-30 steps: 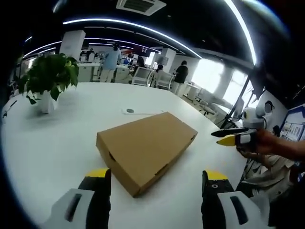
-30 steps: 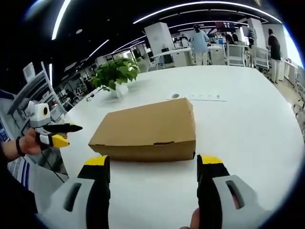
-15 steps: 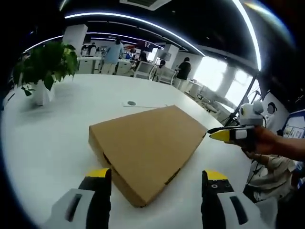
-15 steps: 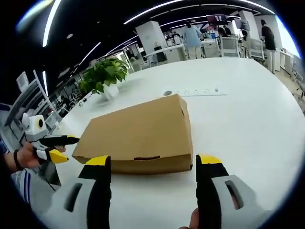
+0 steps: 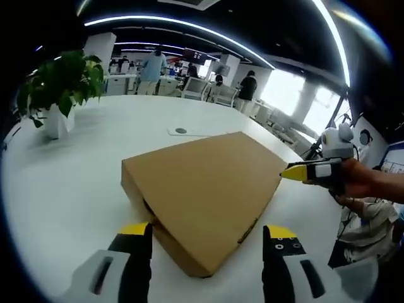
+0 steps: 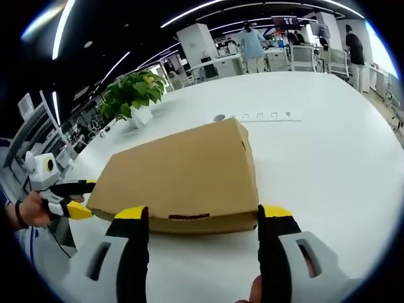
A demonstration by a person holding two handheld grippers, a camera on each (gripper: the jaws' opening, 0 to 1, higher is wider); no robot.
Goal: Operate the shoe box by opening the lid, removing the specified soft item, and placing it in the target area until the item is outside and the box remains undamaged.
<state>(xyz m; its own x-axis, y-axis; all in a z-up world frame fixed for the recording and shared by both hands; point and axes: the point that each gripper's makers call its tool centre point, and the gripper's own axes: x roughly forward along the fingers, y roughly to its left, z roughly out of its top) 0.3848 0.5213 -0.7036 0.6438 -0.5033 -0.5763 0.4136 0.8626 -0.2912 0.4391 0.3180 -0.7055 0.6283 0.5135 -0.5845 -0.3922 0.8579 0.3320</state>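
Brown cardboard, lid shut: the shoe box (image 5: 205,192) (image 6: 180,180) lies flat on the white counter (image 5: 63,183) (image 6: 328,164). The left claw (image 5: 207,235) spreads wide at one corner of it; the right claw (image 6: 203,218) gapes at a long side, empty. A potted plant (image 5: 60,85) (image 6: 132,95) stands well apart behind, and a flat socket strip (image 6: 262,116) lies just past the box. People stand far back among desks
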